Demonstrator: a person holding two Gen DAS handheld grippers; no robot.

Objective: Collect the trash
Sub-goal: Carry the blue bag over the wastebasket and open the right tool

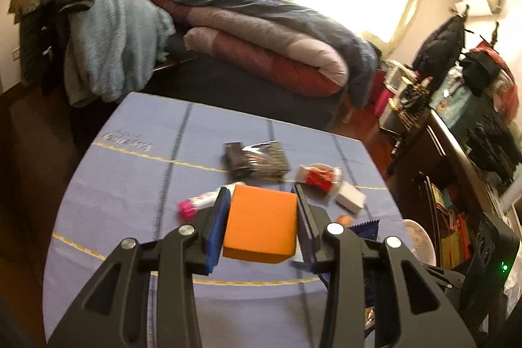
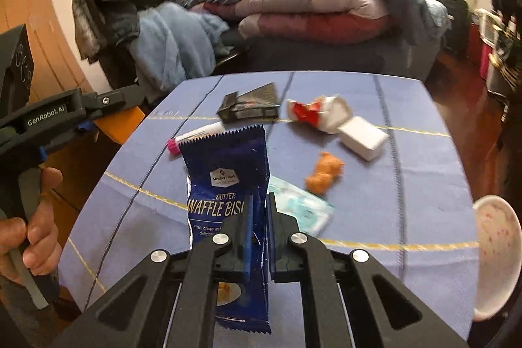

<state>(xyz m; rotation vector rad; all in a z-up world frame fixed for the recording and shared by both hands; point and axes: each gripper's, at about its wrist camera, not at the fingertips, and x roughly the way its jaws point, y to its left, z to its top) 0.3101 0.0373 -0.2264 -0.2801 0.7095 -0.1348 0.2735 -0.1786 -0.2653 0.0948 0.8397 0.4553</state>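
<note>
Bedroom table under a blue-grey lined cloth (image 2: 407, 217): the right gripper (image 2: 259, 211) clamps a dark blue foil biscuit wrapper (image 2: 225, 181) above it, the left gripper (image 1: 261, 211) clasps an orange foam block (image 1: 261, 225); carry both steadily, avoiding the remaining litter.

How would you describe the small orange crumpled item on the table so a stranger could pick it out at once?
Start at the blue table in front of the bed. Near its right side, just in front of the white box and beyond the pale teal packet, lies the orange crumpled item. It alone is lumpy and orange; its neighbours are flat or boxy.
</note>
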